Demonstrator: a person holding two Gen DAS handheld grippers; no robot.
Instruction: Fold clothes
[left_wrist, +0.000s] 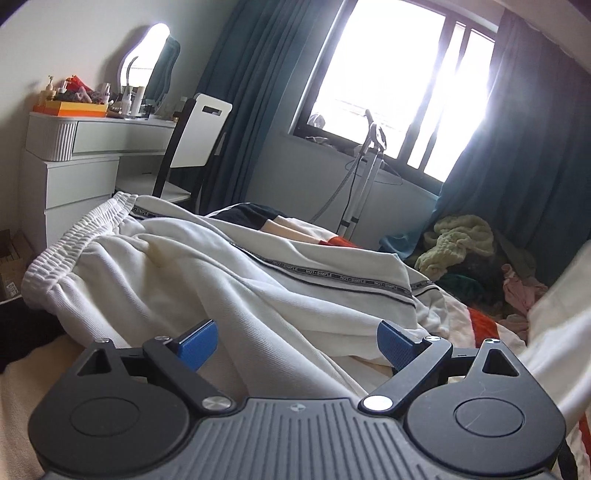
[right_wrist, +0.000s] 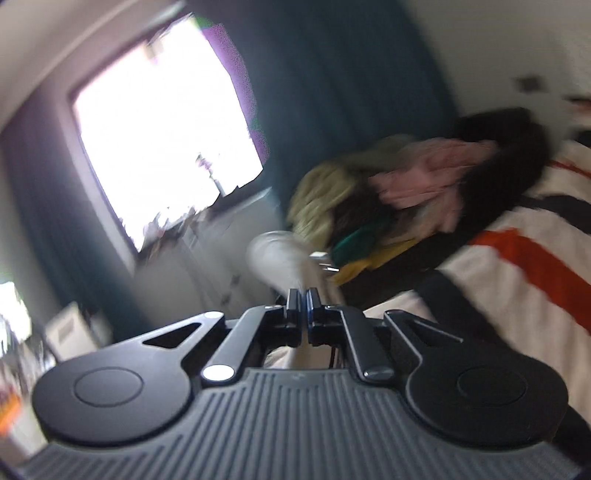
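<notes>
White trousers (left_wrist: 221, 273) with a gathered elastic waistband (left_wrist: 74, 240) lie crumpled across the bed (left_wrist: 484, 325), filling the middle of the left wrist view. A dark tape runs down the side seam toward the right, printed over and over with "NOT-SIMPLE" (left_wrist: 332, 275). In the lower middle of that frame the left gripper (left_wrist: 295, 347) stands with its blue pads spread wide, white cloth lying between and beneath them; the pads do not press on it. At the right edge a blurred strip of white fabric (left_wrist: 554, 295) rises out of the frame.

In the right wrist view, which is heavily blurred, the right gripper (right_wrist: 303, 310) has its fingers pressed together on a fold of white cloth (right_wrist: 277, 258) that bunches up just beyond the tips. To the right lies the bedcover (right_wrist: 517, 266) with orange and dark stripes.

Beyond the bed, a heap of clothes (left_wrist: 461, 251) in pale yellow, pink and green sits at the right, below a teal curtain (left_wrist: 517, 147). A bright window (left_wrist: 388, 81) fills the upper middle, a white stand (left_wrist: 364, 173) below it. At the upper left a white dressing surface (left_wrist: 103, 136) carries bottles and an orange box (left_wrist: 74, 109), their labels too small to read, with a chair (left_wrist: 199, 140) beside it.
</notes>
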